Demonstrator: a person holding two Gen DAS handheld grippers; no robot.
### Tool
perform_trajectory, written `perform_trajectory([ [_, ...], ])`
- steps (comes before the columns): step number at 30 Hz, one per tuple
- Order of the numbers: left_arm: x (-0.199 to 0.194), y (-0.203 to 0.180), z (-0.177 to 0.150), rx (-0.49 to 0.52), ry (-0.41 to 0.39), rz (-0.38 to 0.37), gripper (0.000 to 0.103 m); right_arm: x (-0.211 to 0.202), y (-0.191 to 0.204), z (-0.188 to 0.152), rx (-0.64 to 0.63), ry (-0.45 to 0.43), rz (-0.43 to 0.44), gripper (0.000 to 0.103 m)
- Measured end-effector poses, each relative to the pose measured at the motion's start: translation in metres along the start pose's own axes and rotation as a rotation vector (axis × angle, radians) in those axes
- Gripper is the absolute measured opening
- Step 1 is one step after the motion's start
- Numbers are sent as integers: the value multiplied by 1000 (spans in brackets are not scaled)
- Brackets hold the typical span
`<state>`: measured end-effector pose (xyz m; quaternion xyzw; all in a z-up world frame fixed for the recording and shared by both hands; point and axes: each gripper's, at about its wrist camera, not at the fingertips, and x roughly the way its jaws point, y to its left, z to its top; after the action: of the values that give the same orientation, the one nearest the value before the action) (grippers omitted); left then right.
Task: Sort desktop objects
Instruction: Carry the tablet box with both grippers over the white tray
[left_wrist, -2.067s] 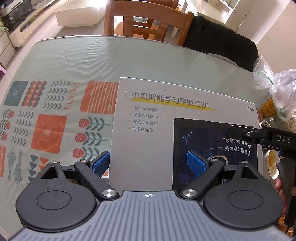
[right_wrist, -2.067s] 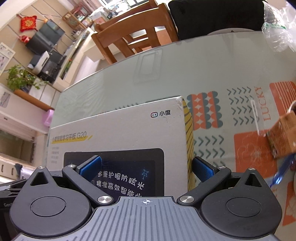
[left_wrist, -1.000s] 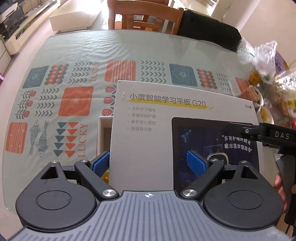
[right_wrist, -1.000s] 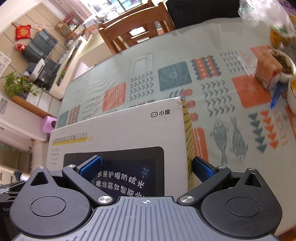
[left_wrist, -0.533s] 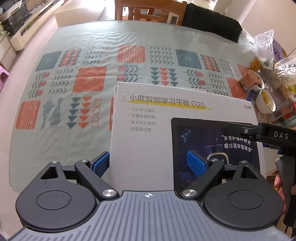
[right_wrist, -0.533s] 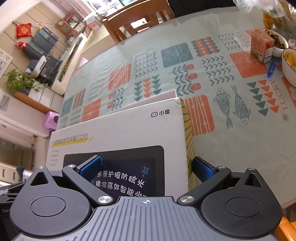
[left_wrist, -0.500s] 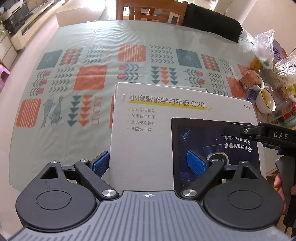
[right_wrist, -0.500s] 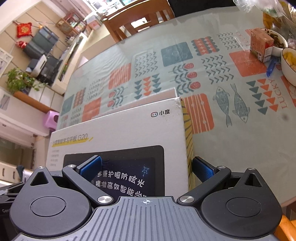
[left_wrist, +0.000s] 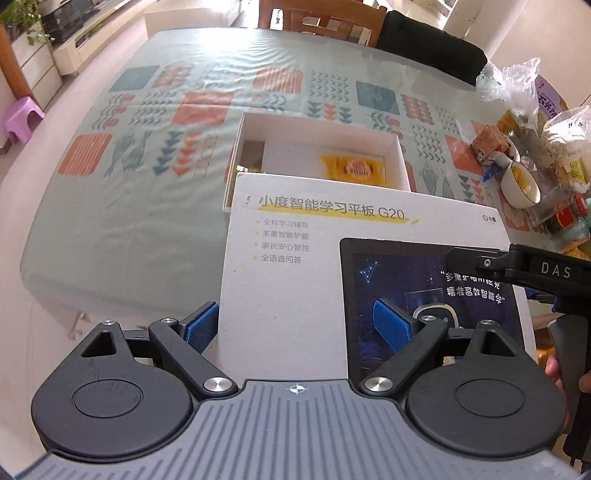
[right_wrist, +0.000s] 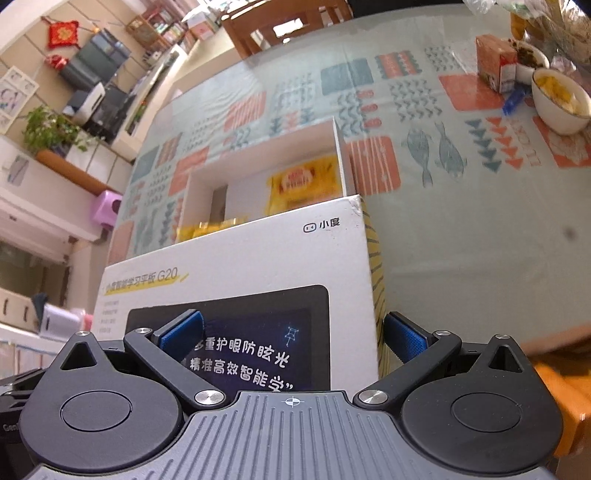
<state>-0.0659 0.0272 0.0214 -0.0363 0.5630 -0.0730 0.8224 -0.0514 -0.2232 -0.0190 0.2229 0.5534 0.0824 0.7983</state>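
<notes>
So, nearest in, both grippers are pinching the flat white cardboard box lid (left_wrist: 295, 266) printed with a tablet picture: the left gripper (left_wrist: 299, 326) is clamping its left edge, the right gripper (right_wrist: 291, 338) its right edge, jaws fairly wide, blue pads pressing either side. It's looking light but broad and bendy, so opposite-edge holds suit it. Beyond, the open white box base (left_wrist: 400, 155) is sitting on the patterned tablecloth (left_wrist: 147, 206), holding a yellow packet (left_wrist: 354, 168).
</notes>
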Motion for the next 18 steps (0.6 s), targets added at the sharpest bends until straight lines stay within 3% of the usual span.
perform_trajectory([
  [18, -21, 1, -57, -18, 24, 80, 103, 0, -5, -56, 1, 73, 62, 103],
])
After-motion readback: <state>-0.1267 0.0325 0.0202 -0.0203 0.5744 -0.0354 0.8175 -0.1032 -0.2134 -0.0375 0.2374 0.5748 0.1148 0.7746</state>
